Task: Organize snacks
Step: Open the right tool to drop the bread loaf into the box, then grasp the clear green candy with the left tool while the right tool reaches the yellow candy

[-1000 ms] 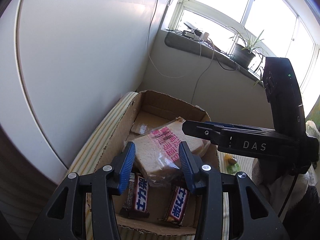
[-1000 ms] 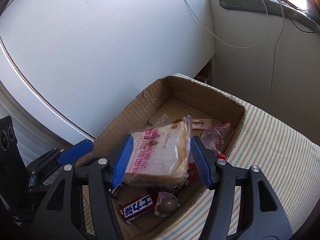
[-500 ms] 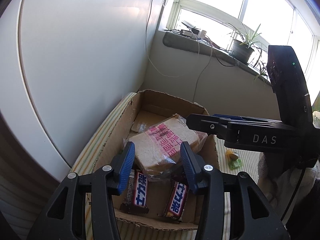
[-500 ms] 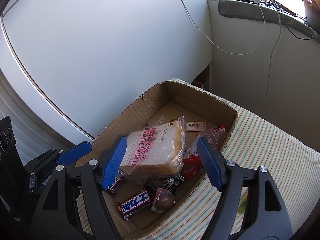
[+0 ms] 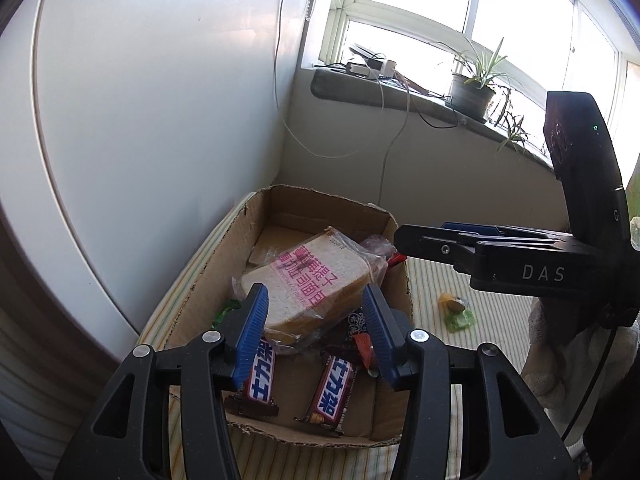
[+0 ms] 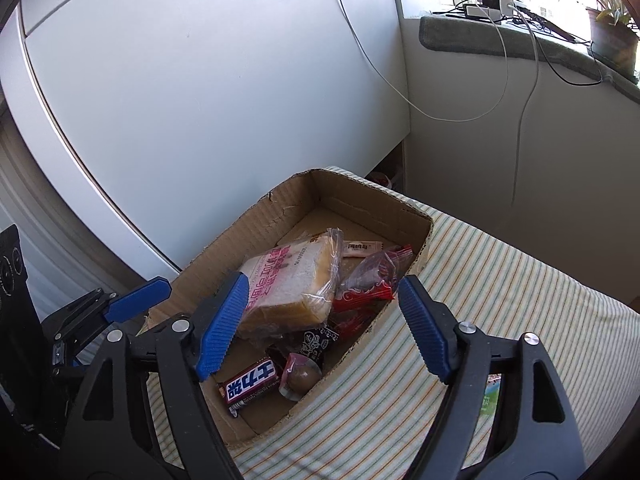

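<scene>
Jaws on our right gripper (image 6: 322, 322) stand wide apart and grasp nothing; jaws on our left gripper (image 5: 314, 334) are parted too, with no pad pressing on anything; both hover above the near end of the cardboard box (image 6: 372, 196), which sits on a striped cloth (image 6: 500, 300) over the tabletop. Inside the box, the bagged bread slice (image 6: 294, 286) with pink lettering lies released, tilted over the other snacks near the middle of the box; just beside it, toward the box's right wall, we see a red-printed clear packet (image 6: 366, 280) and a small pale sachet (image 6: 362, 249) toward the far wall; at the near end lie two chocolate bars (image 5: 334, 390) side by side, and a round brown sweet in a wrapper (image 6: 300, 376) next to one of them. Outside the box, on the cloth to its right, rests a small green-and-yellow wrapped piece (image 5: 456, 312); our right gripper's black body reaches over the box's right wall in the left view.
</scene>
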The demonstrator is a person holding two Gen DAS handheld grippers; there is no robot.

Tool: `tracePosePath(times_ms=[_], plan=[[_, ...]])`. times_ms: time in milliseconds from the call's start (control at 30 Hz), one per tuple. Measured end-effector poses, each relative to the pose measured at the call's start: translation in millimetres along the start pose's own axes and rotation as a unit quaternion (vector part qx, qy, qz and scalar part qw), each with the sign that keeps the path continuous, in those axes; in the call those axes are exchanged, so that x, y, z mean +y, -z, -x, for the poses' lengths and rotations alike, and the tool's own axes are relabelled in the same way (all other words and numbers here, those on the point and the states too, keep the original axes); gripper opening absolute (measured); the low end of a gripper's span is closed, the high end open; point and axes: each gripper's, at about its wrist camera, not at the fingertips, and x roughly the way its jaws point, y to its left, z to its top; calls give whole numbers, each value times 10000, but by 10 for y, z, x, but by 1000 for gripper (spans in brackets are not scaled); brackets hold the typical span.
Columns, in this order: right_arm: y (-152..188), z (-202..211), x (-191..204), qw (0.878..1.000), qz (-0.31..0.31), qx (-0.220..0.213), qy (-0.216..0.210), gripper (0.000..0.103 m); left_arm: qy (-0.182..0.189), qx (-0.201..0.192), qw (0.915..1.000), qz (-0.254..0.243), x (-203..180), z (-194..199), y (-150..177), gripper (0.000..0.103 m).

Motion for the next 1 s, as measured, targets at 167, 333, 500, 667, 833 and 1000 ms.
tracePosePath(times_ms=[167, 333, 500, 667, 833, 1000], plan=[[72, 136, -171, 9999, -30, -133, -94, 80, 88, -14, 9999, -110, -115, -2, -12, 48], [168, 299, -425, 9995, -91, -237, 167, 80, 219, -14, 9995, -228, -248, -11, -9, 48], [312, 485, -785, 9979, -143, -247, 575, 80, 383, 23, 9987, -337, -428, -41, 10, 48], [474, 491, -1105, 9971, -207, 49, 736, 80, 628, 118, 9964, -564, -711, -87, 38, 48], [602, 372, -1270, 9975, -209, 365, 572, 73, 867, 210, 9934, -722, -962, -110, 127, 46], [626, 193, -1350, 9976, -260, 611, 210, 67, 1137, 439, 9889, -845, -1225, -214, 253, 37]])
